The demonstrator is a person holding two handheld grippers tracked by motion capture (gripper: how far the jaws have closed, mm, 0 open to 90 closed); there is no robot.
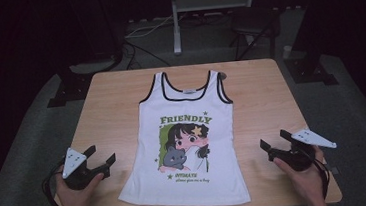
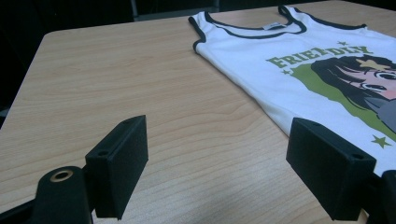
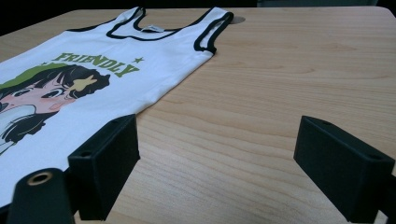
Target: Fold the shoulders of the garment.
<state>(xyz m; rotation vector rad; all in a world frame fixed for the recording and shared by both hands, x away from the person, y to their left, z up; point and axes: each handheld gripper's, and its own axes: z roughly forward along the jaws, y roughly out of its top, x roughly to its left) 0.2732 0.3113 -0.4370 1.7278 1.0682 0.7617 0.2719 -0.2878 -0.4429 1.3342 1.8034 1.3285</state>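
Observation:
A white tank top (image 1: 186, 138) with black trim, the word FRIENDLY and a cartoon girl with a grey cat lies flat, face up, on the wooden table (image 1: 111, 109), neckline at the far side. My left gripper (image 1: 100, 158) rests near the front left, open, a short way from the top's left hem. My right gripper (image 1: 273, 141) rests near the front right, open, apart from the top's right side. In the left gripper view the tank top (image 2: 299, 60) lies ahead to the right of the left gripper (image 2: 217, 158). In the right gripper view the tank top (image 3: 107, 79) lies ahead to the left of the right gripper (image 3: 217, 158).
Bare wood flanks the top on both sides. Behind the table stand a white metal stand (image 1: 177, 28), cables on the grey floor (image 1: 140, 34) and dark equipment bases (image 1: 76, 82). The table's front edge lies just below my hands.

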